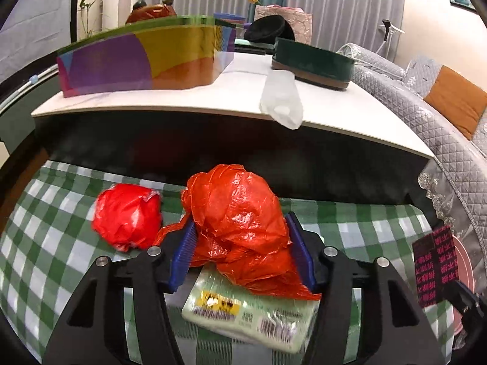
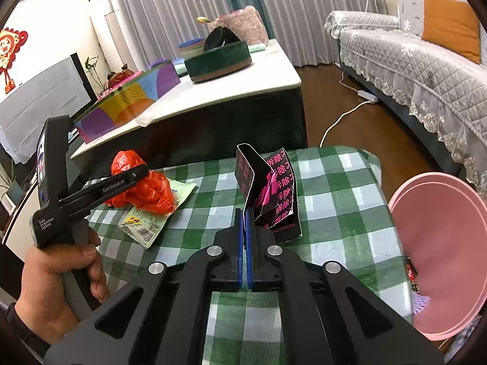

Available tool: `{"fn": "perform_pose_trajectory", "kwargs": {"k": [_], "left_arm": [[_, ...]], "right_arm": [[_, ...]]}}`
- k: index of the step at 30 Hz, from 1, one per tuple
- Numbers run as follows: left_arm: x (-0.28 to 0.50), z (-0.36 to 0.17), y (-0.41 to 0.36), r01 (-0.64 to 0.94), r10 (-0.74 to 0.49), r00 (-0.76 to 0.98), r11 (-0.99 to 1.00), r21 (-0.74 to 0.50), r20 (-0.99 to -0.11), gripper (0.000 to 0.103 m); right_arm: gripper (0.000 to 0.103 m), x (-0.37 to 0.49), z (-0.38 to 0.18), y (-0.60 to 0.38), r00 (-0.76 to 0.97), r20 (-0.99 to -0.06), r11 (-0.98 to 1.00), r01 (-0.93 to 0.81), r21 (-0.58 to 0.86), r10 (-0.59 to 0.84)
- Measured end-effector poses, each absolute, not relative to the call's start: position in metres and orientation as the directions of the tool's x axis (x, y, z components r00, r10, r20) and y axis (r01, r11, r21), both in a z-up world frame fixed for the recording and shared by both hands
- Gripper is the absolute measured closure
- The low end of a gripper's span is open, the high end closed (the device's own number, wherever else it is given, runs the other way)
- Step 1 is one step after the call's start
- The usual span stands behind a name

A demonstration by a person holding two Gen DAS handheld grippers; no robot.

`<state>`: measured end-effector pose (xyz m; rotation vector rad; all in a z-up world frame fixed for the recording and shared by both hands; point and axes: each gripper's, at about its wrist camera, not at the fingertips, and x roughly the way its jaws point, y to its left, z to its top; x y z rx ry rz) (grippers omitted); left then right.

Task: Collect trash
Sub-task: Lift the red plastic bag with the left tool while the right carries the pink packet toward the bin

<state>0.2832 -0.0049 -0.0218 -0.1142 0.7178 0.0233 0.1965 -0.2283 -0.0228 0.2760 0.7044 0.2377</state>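
Near surface's far edge: left tongs [image 1: 240, 243] grasping orange bag [image 1: 243, 213]; right tongs [image 2: 246, 228] clenched on black wrapper [image 2: 268, 188], near pink bin [image 2: 441, 258] for drop.

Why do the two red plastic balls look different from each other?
The bigger orange-red bag sits between the left gripper fingers, on top of a green packet. The smaller red ball lies alone on the checked cloth, with nothing touching it. The bigger one looks looser, with a tail of plastic sticking out; the smaller is scrunched tighter and rounder. Both are crumpled shiny plastic.
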Motion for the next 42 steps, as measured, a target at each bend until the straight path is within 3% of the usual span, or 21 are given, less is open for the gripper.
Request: {"fn": "perform_pose_trajectory", "kwargs": {"k": [21, 42], "left_arm": [[0.158, 0.028, -0.019, 0.063, -0.081, 0.802, 0.997, -0.051, -0.591, 0.047], [0.097, 0.04, -0.09, 0.249, -0.212, 0.827, 0.968, 0.002, -0.52, 0.047]], "right_arm": [[0.101, 0.109, 0.052, -0.26, 0.822, -0.515, 0.955, -0.112, 0.274, 0.244], [0.101, 0.054, 0.068, -0.333, 0.87, -0.482, 0.974, 0.012, 0.228, 0.102]]}}
